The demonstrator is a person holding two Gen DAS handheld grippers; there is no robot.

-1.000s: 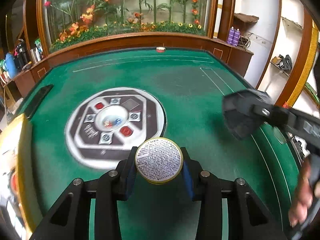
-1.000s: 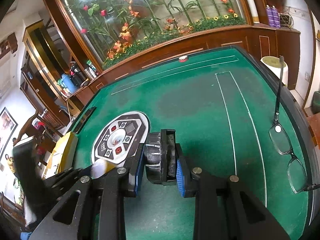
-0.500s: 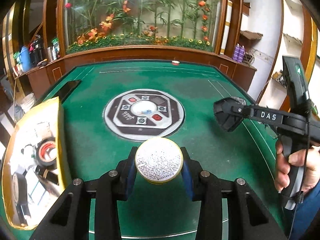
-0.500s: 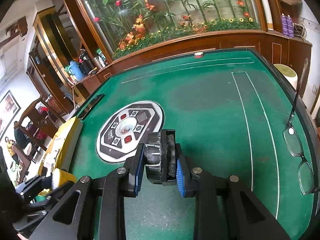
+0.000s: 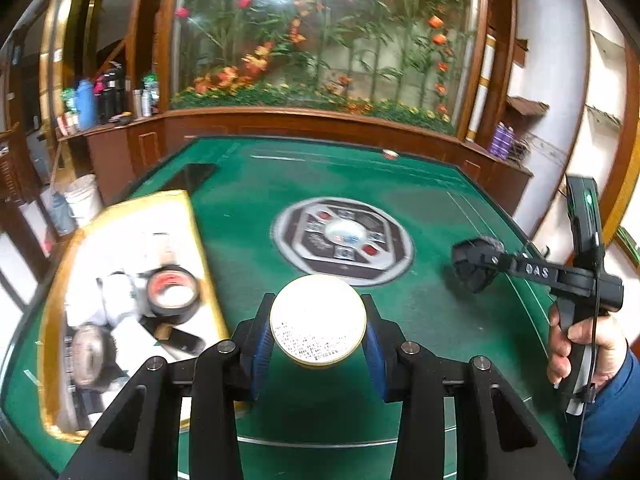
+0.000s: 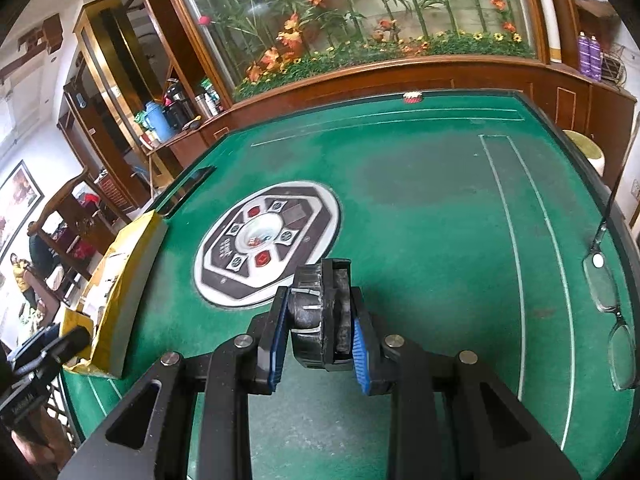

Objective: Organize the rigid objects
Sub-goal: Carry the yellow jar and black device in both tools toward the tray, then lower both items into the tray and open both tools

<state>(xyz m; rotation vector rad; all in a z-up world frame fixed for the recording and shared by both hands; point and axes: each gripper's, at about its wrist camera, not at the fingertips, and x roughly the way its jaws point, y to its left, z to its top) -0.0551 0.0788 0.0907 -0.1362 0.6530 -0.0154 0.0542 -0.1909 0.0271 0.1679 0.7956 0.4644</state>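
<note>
My left gripper is shut on a round yellow tin with a white printed label, held above the green felt near the front edge. Just left of it lies an open yellow box holding a roll of black tape, a small dark phone-like item and other pieces. My right gripper is shut on a black ribbed device, held above the felt. In the left wrist view the right gripper shows at the right, in a person's hand. The left gripper shows at the lower left of the right wrist view, beside the yellow box.
A round grey control panel sits in the middle of the green table. A pair of glasses lies along the right edge. A small red-and-white object rests at the far edge. Wooden cabinets and a flower display stand behind.
The left gripper has swung leftward with the tin, bringing the yellow box and its contents into view. The right gripper has shifted slightly, still holding the black device.
</note>
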